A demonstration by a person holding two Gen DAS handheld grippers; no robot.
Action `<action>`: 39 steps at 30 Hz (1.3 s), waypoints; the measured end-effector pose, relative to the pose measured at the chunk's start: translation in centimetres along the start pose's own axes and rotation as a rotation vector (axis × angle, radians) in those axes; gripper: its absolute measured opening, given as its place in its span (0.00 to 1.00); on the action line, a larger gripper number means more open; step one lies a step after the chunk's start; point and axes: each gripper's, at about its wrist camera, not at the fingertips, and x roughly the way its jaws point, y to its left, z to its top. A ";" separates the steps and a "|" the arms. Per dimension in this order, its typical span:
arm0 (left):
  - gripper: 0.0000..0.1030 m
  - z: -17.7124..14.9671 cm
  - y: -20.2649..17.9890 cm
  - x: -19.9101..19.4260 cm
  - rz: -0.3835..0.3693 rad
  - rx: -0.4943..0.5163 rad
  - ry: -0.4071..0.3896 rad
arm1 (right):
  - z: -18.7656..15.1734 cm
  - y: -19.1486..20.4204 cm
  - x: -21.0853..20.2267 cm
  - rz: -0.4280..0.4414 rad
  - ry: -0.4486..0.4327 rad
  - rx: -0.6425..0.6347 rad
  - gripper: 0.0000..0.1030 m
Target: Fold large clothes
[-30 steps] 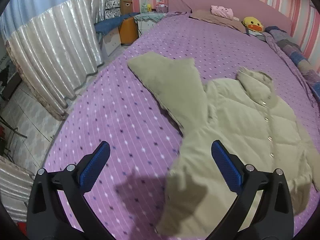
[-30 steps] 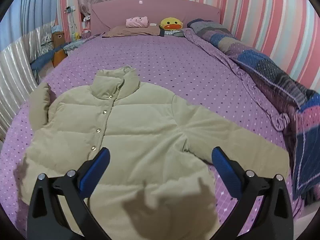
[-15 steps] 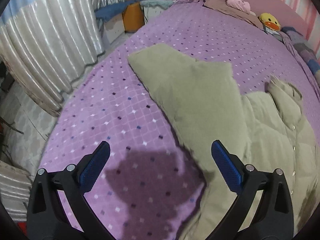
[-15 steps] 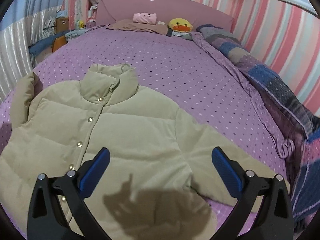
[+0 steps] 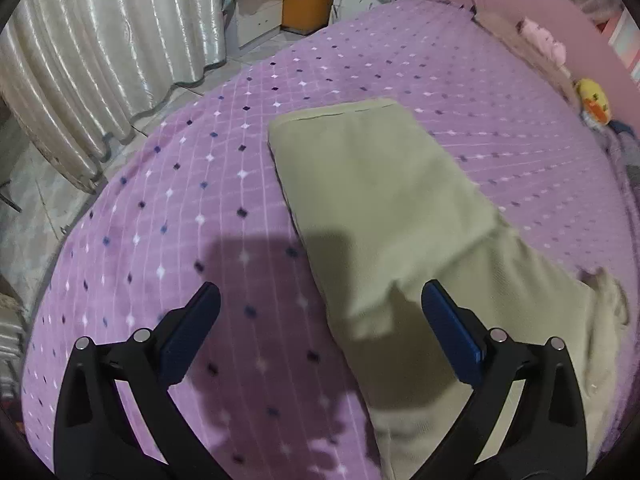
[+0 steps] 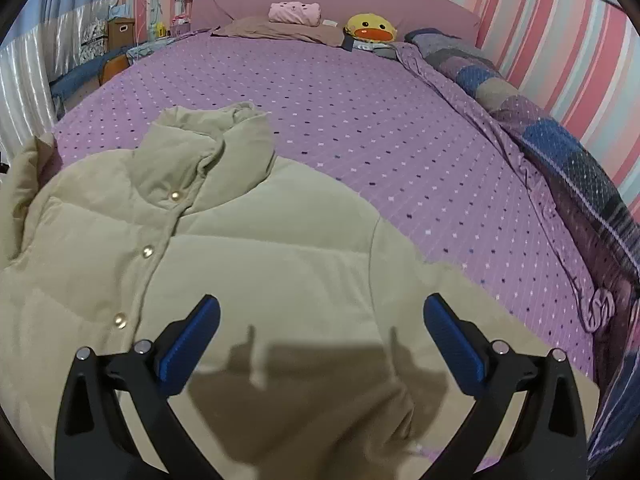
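Note:
A beige padded jacket point(image 6: 256, 256) lies front up on the purple dotted bedspread point(image 6: 360, 112), collar toward the headboard, snaps down its front. In the left wrist view one sleeve point(image 5: 384, 200) stretches flat away from me, cuff at the far end. My left gripper point(image 5: 320, 324) is open and empty, low over the near part of that sleeve and the bedspread point(image 5: 192, 208). My right gripper point(image 6: 320, 332) is open and empty, just above the jacket's shoulder area, casting a shadow on it.
A pink pillow point(image 6: 294, 12), a yellow duck plush point(image 6: 370, 30) and a brown cloth lie by the pink headboard. A patchwork quilt point(image 6: 560, 148) runs along the bed's right side. Silver curtains point(image 5: 100, 48), tiled floor and drawers point(image 5: 260, 12) stand beyond the bed's left edge.
Both grippers have moved forward and lower toward the jacket. The left view has swung onto the outstretched sleeve; the right view has closed in on the collar and shoulder. Both jaws stay open.

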 end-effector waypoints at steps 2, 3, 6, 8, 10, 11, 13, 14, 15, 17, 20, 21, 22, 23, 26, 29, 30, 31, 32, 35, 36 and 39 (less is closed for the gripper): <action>0.92 0.5 -0.6 1.7 0.005 0.012 0.026 | 0.2 -0.1 0.6 -0.011 0.003 -0.009 0.98; 0.89 0.8 -1.1 2.6 0.002 0.015 0.048 | 0.3 -0.1 0.8 -0.015 0.003 -0.011 0.98; 0.81 1.2 -2.7 4.8 0.026 0.037 0.095 | 0.2 -0.6 1.1 -0.014 0.015 -0.015 0.98; 0.63 1.0 -3.9 5.4 0.031 0.068 0.096 | -0.1 -0.6 1.3 -0.005 0.021 -0.016 0.98; 0.40 1.0 -5.3 5.2 0.005 0.099 0.099 | -0.2 -0.7 1.4 0.000 0.025 -0.017 0.98; 0.28 0.9 -6.1 5.0 0.019 0.136 0.091 | -0.4 -0.8 1.4 0.000 0.027 -0.021 0.98; 0.14 0.9 -7.4 4.5 0.024 0.189 0.090 | -0.6 -0.9 1.3 -0.003 0.025 -0.027 0.98; 0.11 1.0 -7.5 4.1 0.017 0.184 0.095 | -0.7 -1.0 1.0 -0.004 0.021 -0.032 0.98; 0.10 1.3 -7.4 3.5 -0.010 0.163 0.105 | -0.7 -1.1 0.7 -0.009 0.015 -0.037 0.98; 0.08 1.8 -6.9 1.7 -0.086 0.118 0.099 | -0.7 -1.4 0.1 -0.013 0.000 -0.040 0.98; 0.08 1.9 -7.9 -2.9 -0.147 0.144 0.039 | -0.8 -2.2 -1.2 -0.010 -0.024 -0.028 0.98; 0.08 1.7 -8.6 -4.8 -0.174 0.159 0.020 | -0.8 -2.5 -1.5 -0.005 -0.030 -0.021 0.98; 0.08 1.3 -9.1 -6.2 -0.197 0.166 0.008 | -0.9 -2.9 -1.9 0.001 -0.033 -0.008 0.98; 0.08 0.8 -10.0 -8.4 -0.235 0.178 -0.011 | -1.0 -3.1 -2.1 0.004 -0.034 0.000 0.98; 0.08 -1.2 -12.7 -13.7 -0.336 0.222 -0.050 | -1.4 -3.9 -3.2 0.029 -0.039 0.031 0.98; 0.08 -4.3 -16.3 -17.7 -0.407 0.286 -0.065 | -2.0 -4.6 -4.8 0.033 -0.064 0.036 0.98; 0.08 -5.5 -17.6 -18.7 -0.430 0.310 -0.067 | -2.1 -4.9 -5.3 0.029 -0.072 0.036 0.98; 0.08 -6.8 -19.2 -19.6 -0.451 0.338 -0.066 | -2.3 -5.2 -5.7 0.027 -0.076 0.040 0.98; 0.08 -8.0 -20.4 -20.3 -0.458 0.362 -0.067 | -2.5 -5.6 -6.1 0.028 -0.079 0.048 0.98; 0.08 -11.8 -24.8 -21.0 -0.465 0.445 -0.053 | -2.9 -7.0 -6.8 0.033 -0.078 0.088 0.98; 0.08 -12.8 -25.9 -20.7 -0.486 0.451 -0.020 | -3.0 -7.3 -6.9 0.034 -0.076 0.101 0.98; 0.08 -16.0 -29.3 -19.0 -0.471 0.493 0.032 | -3.6 -8.0 -6.9 0.035 -0.065 0.125 0.98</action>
